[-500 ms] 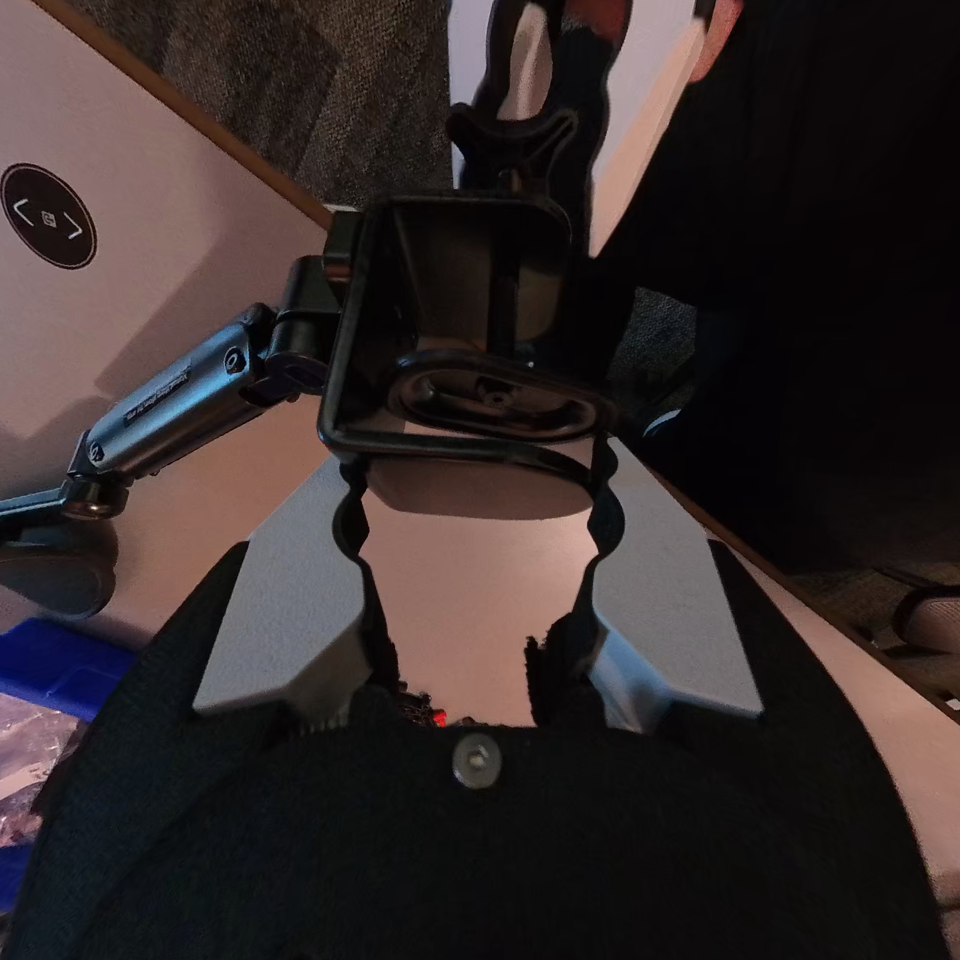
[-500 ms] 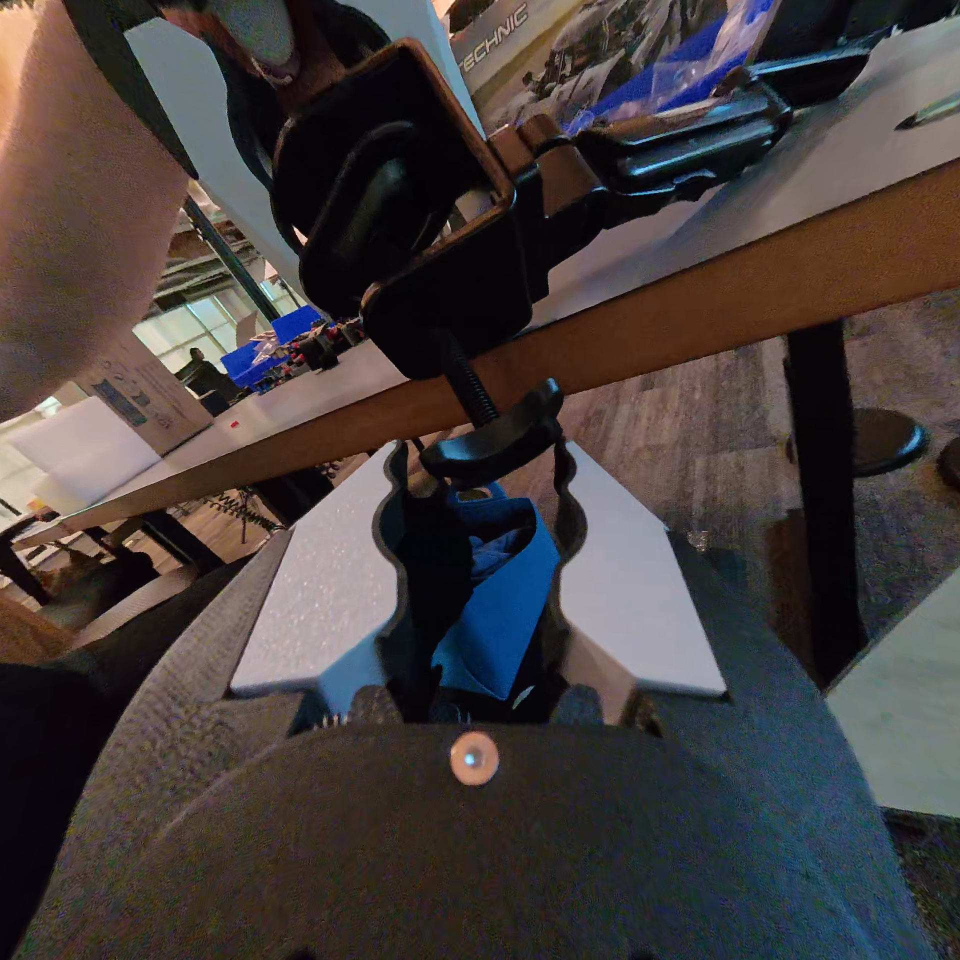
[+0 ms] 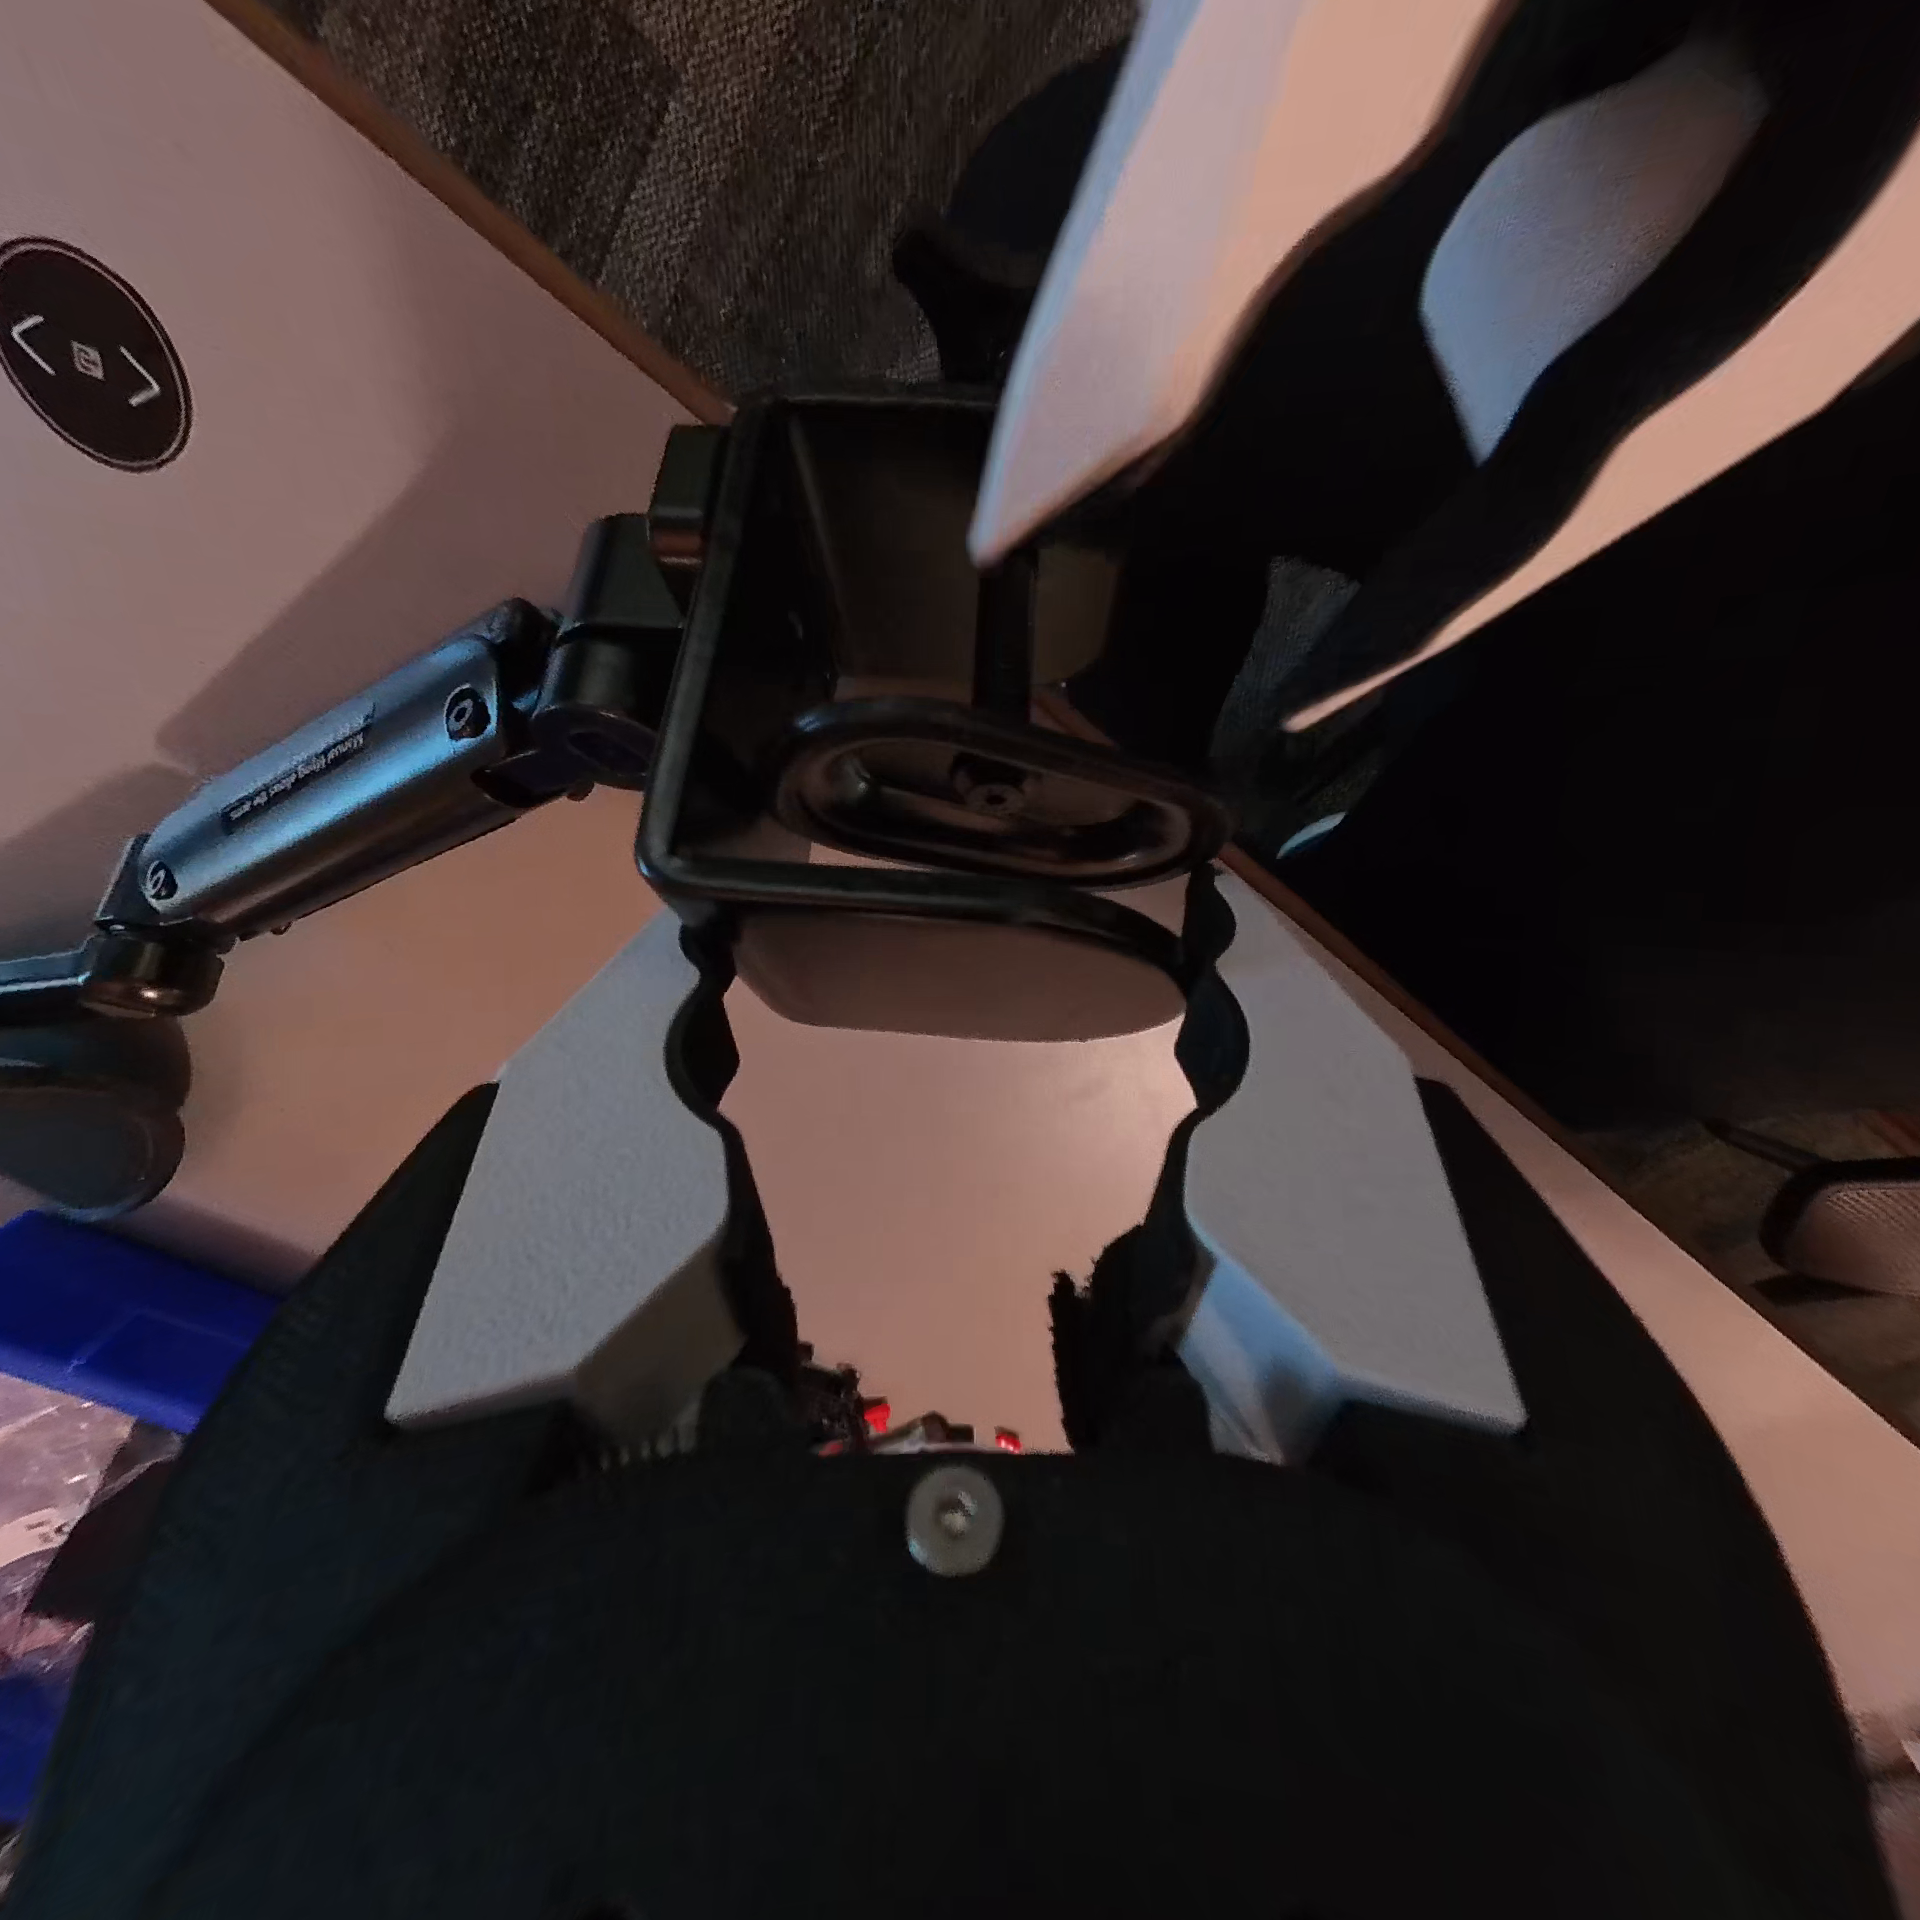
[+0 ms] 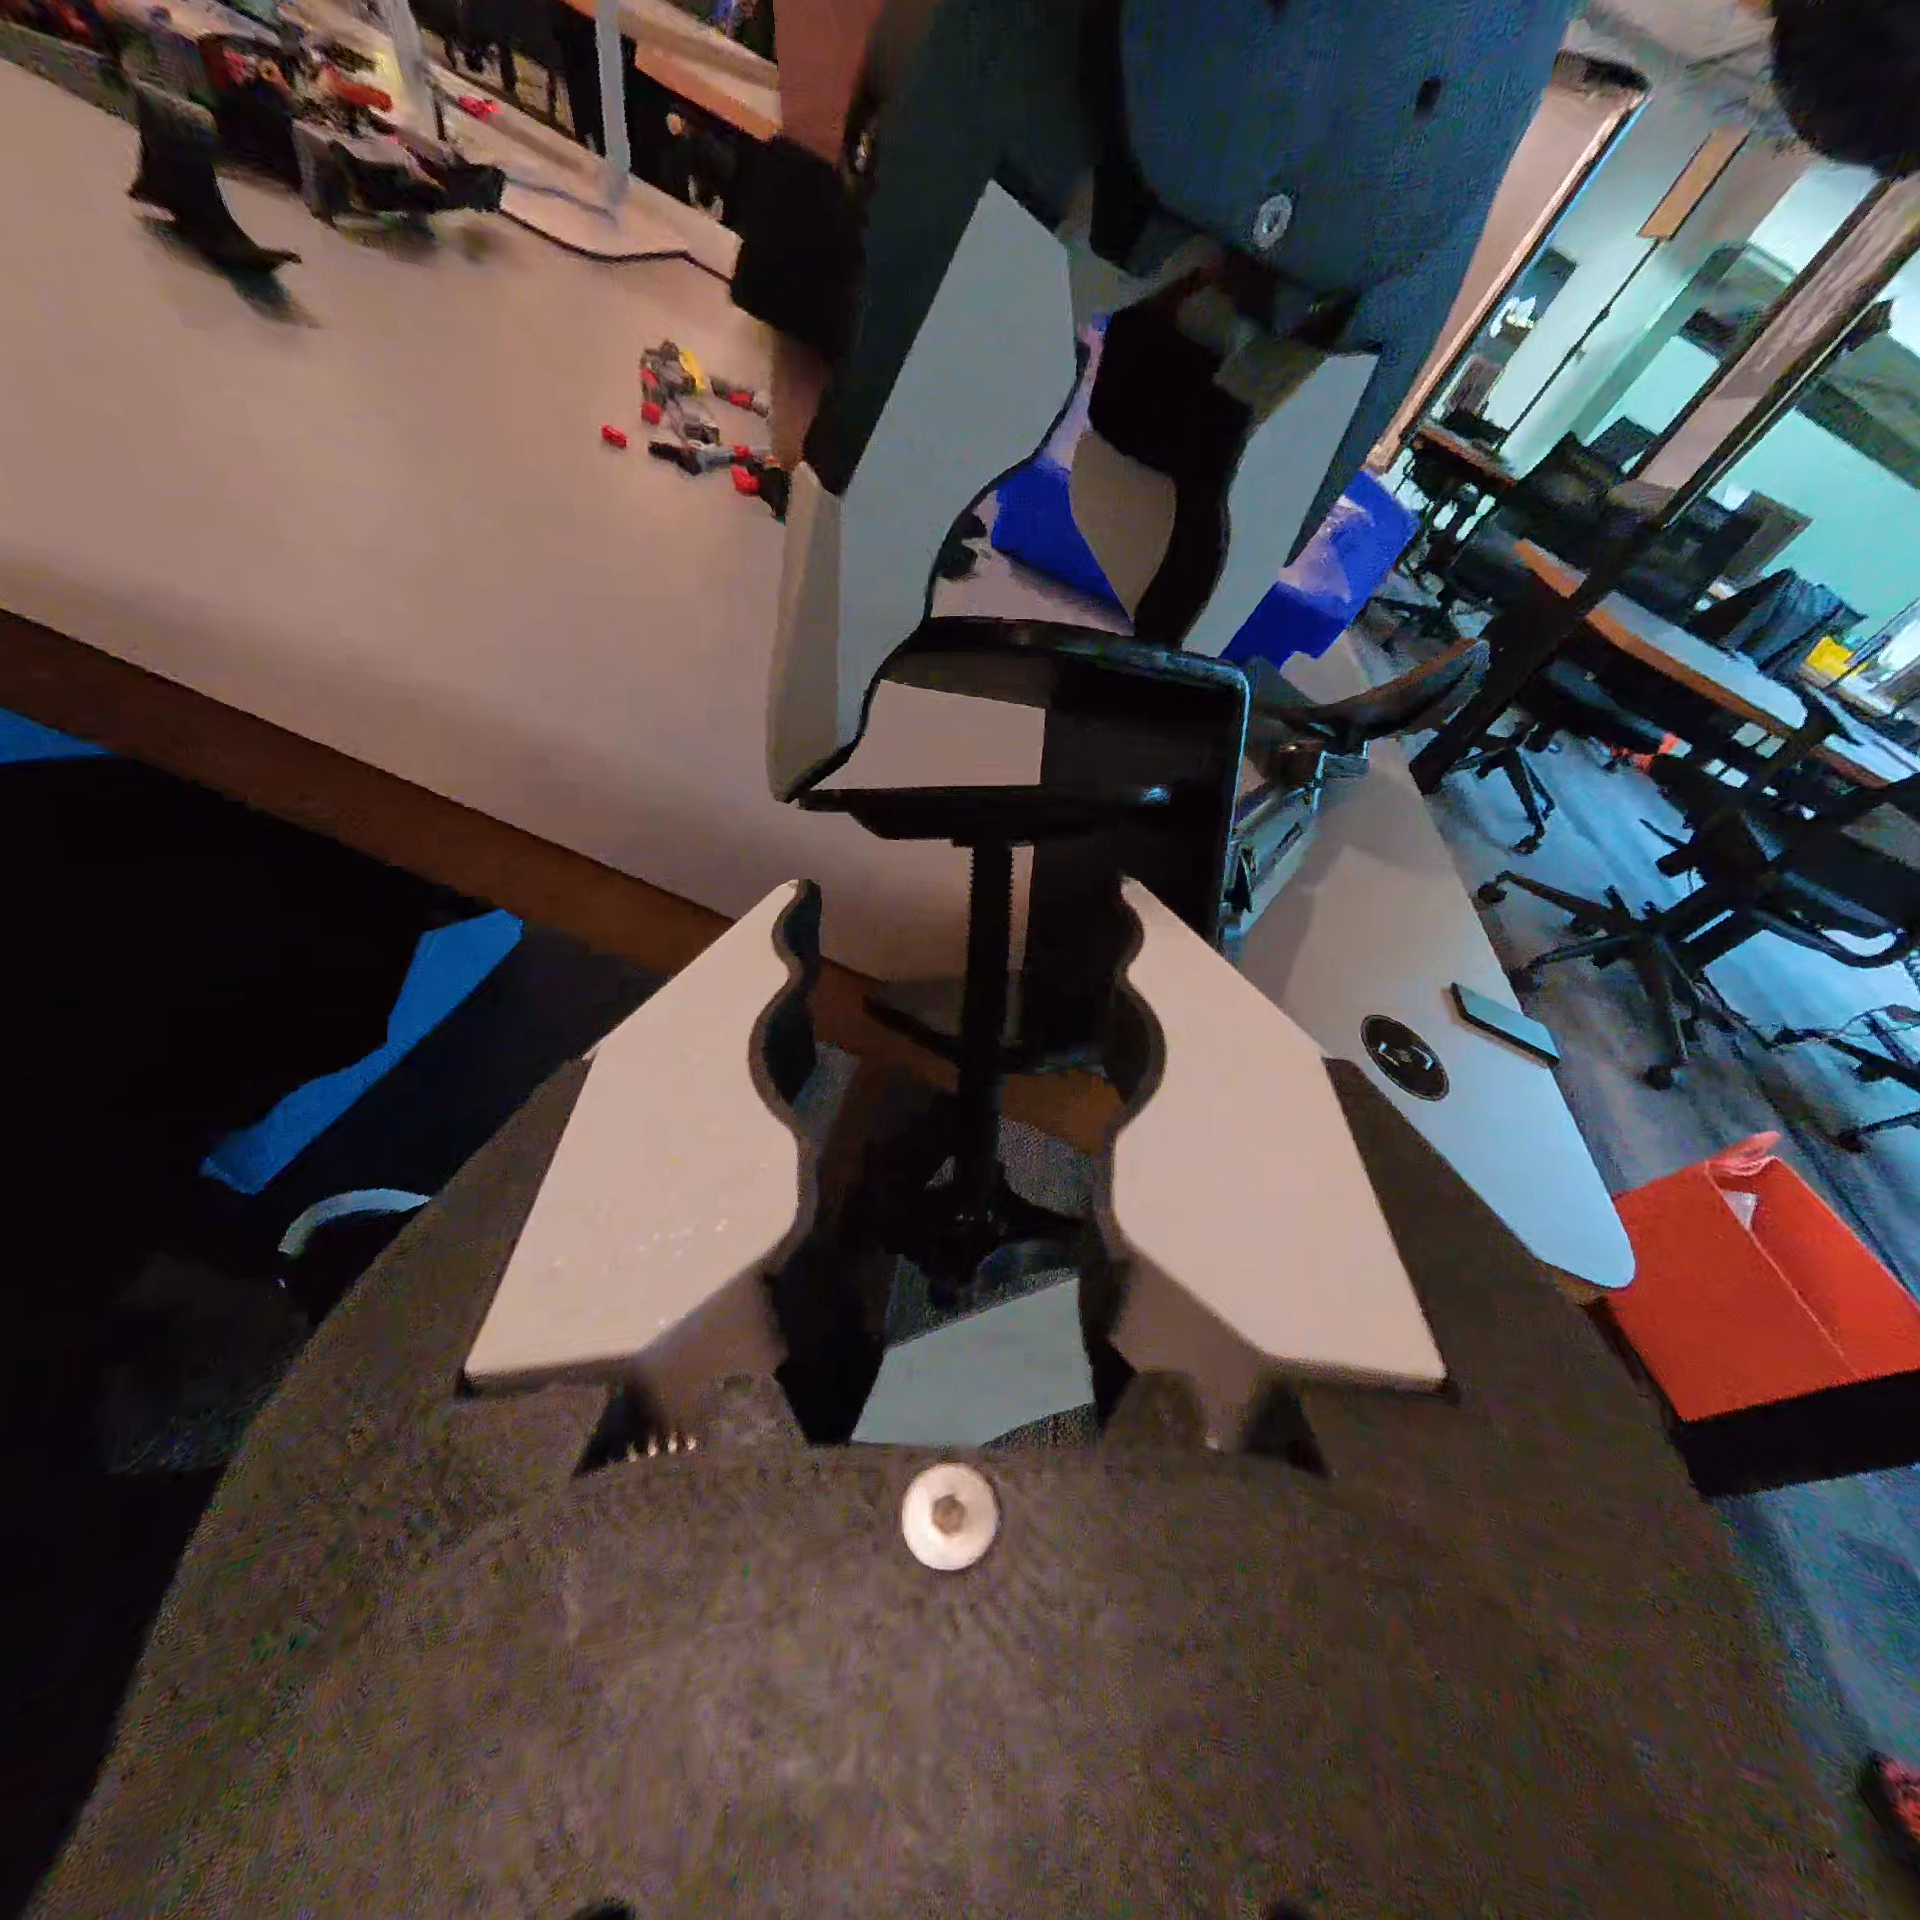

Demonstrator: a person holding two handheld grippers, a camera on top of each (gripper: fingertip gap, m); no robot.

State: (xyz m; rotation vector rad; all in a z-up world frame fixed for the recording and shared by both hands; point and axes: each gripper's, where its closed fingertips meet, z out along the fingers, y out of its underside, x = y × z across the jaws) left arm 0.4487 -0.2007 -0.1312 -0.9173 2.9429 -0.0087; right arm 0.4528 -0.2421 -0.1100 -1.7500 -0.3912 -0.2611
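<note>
A black C-clamp (image 3: pixel 914 623) on the end of a silver-grey jointed arm (image 3: pixel 312 800) sits at the edge of the pale table (image 3: pixel 312 468). My left gripper (image 3: pixel 951 935) is shut on the clamp's plate, one fingertip on each side. In the right wrist view the left gripper (image 4: pixel 997 665) comes down from above onto the clamp (image 4: pixel 1132 727). My right gripper (image 4: pixel 966 904) is open. Its fingers straddle the threaded screw (image 4: pixel 987 987), and the black knob (image 4: pixel 966 1236) lies deep between them. In the left wrist view the right gripper (image 3: pixel 1143 623) looms blurred at the top right.
Small red, grey and yellow toy parts (image 4: pixel 696 416) lie on the table (image 4: pixel 416 571). A blue bin (image 4: pixel 1299 603) stands behind the clamp. An orange-red box (image 4: pixel 1766 1288) sits on the floor to the right. Office chairs (image 4: pixel 1662 935) and more tables stand beyond.
My right gripper has swung from below the table edge to above it and pushed forward, so the knob is now deeper between its fingers. My left gripper holds the clamp as before.
</note>
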